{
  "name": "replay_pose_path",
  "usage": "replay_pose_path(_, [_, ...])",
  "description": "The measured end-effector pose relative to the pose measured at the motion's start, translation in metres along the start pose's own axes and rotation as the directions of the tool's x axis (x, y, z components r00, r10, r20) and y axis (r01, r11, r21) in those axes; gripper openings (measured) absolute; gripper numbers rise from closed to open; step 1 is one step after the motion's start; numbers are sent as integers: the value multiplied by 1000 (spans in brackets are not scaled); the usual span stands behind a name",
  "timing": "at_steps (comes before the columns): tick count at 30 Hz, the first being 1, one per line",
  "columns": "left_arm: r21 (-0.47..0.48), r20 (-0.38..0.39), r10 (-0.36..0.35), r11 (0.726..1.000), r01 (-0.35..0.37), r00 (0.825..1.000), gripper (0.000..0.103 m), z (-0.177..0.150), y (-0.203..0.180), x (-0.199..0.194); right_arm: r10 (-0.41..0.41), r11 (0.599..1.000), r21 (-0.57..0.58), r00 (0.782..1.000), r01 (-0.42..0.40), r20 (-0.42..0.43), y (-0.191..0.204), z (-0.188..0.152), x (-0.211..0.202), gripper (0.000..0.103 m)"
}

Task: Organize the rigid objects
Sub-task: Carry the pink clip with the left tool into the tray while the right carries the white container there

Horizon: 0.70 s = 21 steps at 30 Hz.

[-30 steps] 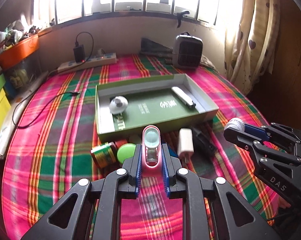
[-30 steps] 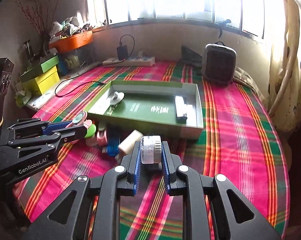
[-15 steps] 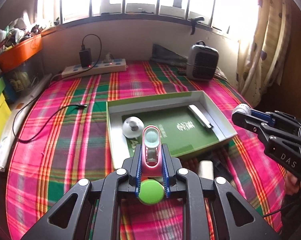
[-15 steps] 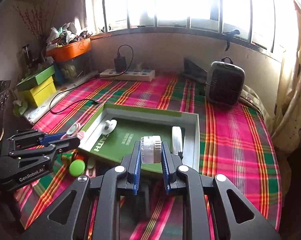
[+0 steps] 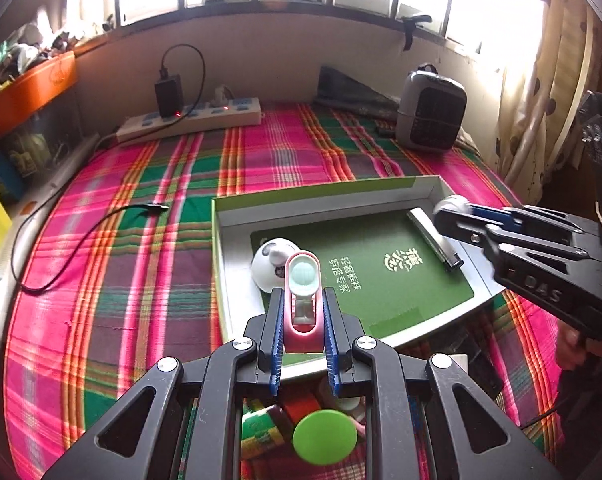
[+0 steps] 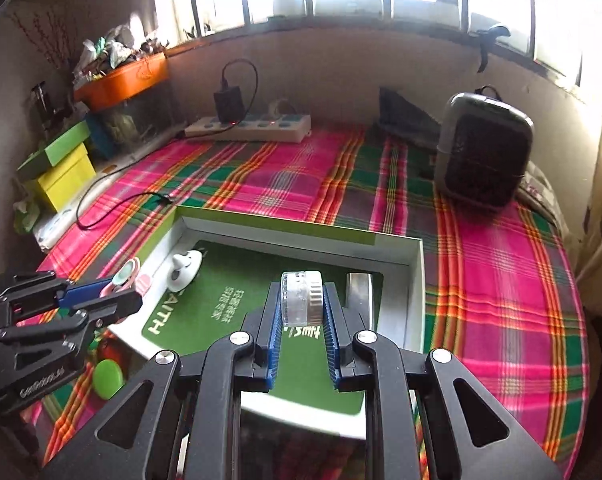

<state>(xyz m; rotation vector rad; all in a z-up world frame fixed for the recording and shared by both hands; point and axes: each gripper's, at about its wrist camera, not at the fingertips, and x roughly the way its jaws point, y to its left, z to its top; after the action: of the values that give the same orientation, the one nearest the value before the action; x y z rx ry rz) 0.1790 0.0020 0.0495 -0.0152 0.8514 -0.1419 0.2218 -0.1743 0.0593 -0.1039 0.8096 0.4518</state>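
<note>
left hand-held gripper clamps pink opener; right hand-held gripper clamps roll; green tray beneath.

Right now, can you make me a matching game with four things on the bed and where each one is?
Things:
1. pink gadget
2. clear little jar
3. white knob
4. green disc

Places:
A. lying in the green box
B. on the plaid cloth outside the box
C. pinched in the left hand-held gripper
D. pinched in the right hand-held gripper

Pairs: 1-C, 2-D, 3-A, 4-B
</note>
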Motion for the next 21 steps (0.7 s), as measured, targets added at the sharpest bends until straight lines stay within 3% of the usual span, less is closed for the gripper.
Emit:
replay_pose_path(10, [7,-39,7,1000,-7,999,17,3,-2,23,13,1000,13,998,-12,-67,-11,0,39,20])
replay_pose_path(21, [6,-77,19,1000,-19,997,17,1,-1,39,-5,1000,-16,997,4,-80,-10,6,56,20])
